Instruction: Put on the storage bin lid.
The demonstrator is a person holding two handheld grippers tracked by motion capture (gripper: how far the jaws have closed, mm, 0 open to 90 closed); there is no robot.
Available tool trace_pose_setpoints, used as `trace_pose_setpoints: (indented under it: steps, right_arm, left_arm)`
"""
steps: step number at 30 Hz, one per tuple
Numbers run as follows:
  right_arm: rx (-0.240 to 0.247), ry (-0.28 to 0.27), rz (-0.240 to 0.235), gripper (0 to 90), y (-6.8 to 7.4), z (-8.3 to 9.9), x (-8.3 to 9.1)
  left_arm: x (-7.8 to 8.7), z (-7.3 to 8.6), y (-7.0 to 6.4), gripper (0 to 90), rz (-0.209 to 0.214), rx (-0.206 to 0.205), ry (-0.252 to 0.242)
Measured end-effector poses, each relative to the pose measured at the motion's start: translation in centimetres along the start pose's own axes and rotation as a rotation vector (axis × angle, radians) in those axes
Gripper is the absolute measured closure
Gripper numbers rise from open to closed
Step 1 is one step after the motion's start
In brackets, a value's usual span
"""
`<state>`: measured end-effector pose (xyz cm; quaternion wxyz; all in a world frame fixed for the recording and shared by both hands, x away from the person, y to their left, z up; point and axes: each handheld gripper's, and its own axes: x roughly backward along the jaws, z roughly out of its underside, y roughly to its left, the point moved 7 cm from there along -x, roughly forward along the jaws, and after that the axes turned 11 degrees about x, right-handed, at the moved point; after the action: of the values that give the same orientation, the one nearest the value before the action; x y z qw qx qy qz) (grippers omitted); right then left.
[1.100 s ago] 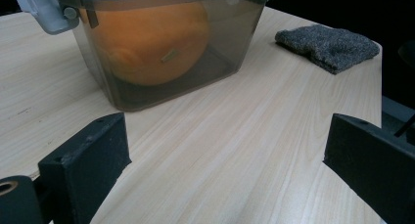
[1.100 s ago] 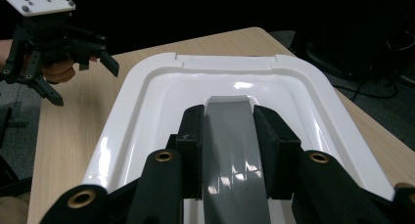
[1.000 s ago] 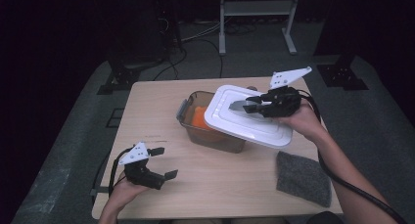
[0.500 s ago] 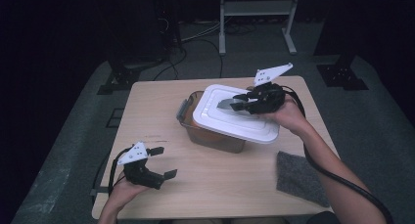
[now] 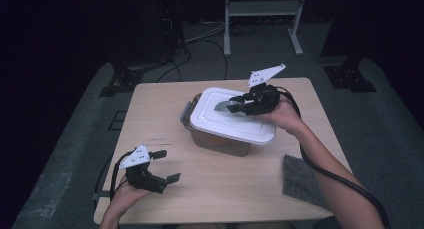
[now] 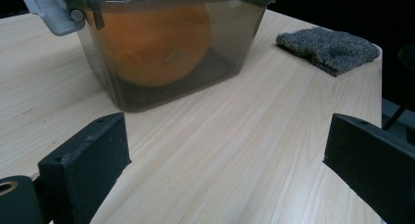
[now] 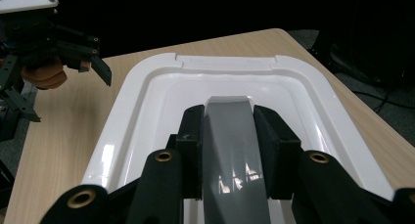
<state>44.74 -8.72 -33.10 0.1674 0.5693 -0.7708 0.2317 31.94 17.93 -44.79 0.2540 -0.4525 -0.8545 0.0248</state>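
Two black jaws of the right gripper (image 5: 239,106) pinch the grey handle (image 7: 235,136) that stands up in the middle of the flat white plastic lid (image 5: 230,120). This lid lies a bit crooked on top of the clear brown plastic box (image 6: 166,53), so it does not look snapped down yet. Inside the box sits a round orange ball-like thing (image 6: 151,43). I think the lid is light, stiff and smooth, so it could slip or tip if held by its rim; the handle is the best place to hold it. Near the front of the box, on the pale wooden table (image 5: 225,184), the left gripper (image 5: 161,165) rests with its jaws spread wide and nothing in them. A fuzzy grey cloth (image 5: 300,176) lies to the right of the box.
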Motion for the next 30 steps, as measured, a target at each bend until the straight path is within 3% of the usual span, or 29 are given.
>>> trace_pose_setpoints:
  steps: [30]
  right_arm:
    - [-0.006, 0.009, -0.038, 65.2, -1.6, 0.5, -4.4]
  left_arm:
    - [0.5, 0.0, 0.1, 2.3, -0.003, 0.0, -0.007]
